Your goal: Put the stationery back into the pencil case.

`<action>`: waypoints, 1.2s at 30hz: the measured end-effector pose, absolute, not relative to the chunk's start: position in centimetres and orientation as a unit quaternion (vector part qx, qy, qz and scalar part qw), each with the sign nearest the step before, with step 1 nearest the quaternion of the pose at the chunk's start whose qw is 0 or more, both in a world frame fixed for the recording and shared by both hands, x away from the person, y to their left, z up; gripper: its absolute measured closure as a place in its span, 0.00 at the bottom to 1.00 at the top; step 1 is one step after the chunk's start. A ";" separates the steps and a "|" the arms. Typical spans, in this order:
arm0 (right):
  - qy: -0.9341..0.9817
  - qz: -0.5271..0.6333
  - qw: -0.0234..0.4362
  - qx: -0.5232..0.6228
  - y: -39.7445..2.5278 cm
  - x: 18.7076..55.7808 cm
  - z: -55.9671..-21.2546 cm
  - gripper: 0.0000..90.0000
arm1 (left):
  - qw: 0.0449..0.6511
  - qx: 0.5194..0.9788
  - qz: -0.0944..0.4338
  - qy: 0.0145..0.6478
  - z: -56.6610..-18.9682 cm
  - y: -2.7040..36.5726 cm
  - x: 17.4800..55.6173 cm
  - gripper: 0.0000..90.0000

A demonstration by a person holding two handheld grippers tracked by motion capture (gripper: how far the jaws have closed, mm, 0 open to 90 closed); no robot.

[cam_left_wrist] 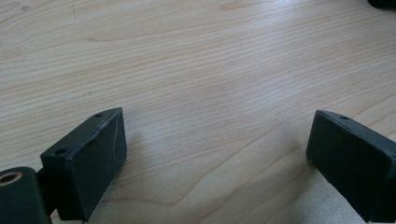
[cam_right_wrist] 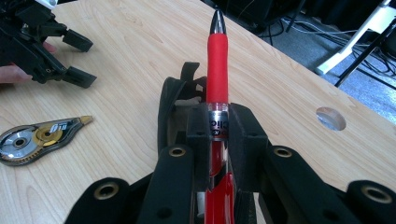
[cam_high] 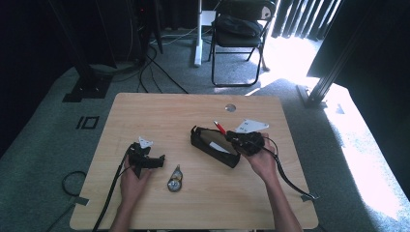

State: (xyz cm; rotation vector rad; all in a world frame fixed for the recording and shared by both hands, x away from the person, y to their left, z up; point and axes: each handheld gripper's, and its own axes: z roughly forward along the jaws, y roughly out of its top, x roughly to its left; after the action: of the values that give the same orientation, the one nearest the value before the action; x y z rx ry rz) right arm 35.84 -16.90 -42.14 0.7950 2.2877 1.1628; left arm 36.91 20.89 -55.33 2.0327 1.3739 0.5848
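Grey carpet floor (cam_high: 43, 145), hard sunlight patch at upper right, dark curtains behind. Black folding chair (cam_high: 239, 29) past the far edge, cables snaking across the carpet at upper left.

Light wood-grain table (cam_high: 159, 111), rounded corners, laminate look, round grommet hole (cam_high: 230, 107) near the far edge. Grain clear in the left gripper view, bare board between the jaws.

Black pencil case (cam_high: 215, 146), soft fabric, oblong, lying open at table centre-right, something white inside. Seen in the right gripper view as dark fabric rim (cam_right_wrist: 170, 112) just under and ahead of the jaws.

Right gripper (cam_high: 231, 136) held by the right hand (cam_high: 263, 162), over the near-right end of the case. Jaws clamped tight on a red pen (cam_right_wrist: 217, 70): rubbery red grip, clear barrel section with printed band, dark metallic tip pointing away from the gripper. Pen above the case's open mouth, tip poking out past the far side (cam_high: 220, 127) in the high view.

Left gripper (cam_high: 162, 159) held by the left hand (cam_high: 133, 181), at table left, well apart from the case. Jaws spread wide, holding nothing, hovering close over bare wood; contact with the table not determinable.

Correction tape dispenser (cam_high: 175, 180), clear teardrop shell with visible reels, flat on the table near the front, between the two hands, just right of the left gripper.
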 end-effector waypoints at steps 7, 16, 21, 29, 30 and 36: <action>0.829 0.422 0.223 0.291 -16.9 36.3 -42.3 0.88 | 0.305 0.768 0.221 0.519 -55.3 20.9 36.9 0.06; 0.829 0.421 0.221 0.293 -16.7 36.8 -42.6 0.88 | 0.305 0.767 0.221 0.519 -55.3 20.9 36.9 0.06; 0.830 0.420 0.219 0.295 -16.6 37.0 -42.7 0.88 | 0.305 0.767 0.221 0.519 -55.3 20.9 36.9 0.06; 0.830 0.420 0.216 0.296 -16.5 37.4 -43.0 0.88 | 0.305 0.767 0.221 0.519 -55.3 20.9 36.9 0.06; 0.830 0.420 0.216 0.296 -16.4 37.5 -43.1 0.88 | 0.305 0.767 0.221 0.519 -55.3 20.9 36.9 0.06; 0.831 0.420 0.214 0.296 -16.3 37.7 -43.3 0.88 | 0.305 0.767 0.221 0.519 -55.3 20.9 36.9 0.06</action>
State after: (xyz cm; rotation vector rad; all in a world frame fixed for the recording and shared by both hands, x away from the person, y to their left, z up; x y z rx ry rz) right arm 37.73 -16.32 -43.28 0.8222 2.3056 1.1648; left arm 36.91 20.88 -55.34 2.0310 1.3746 0.5853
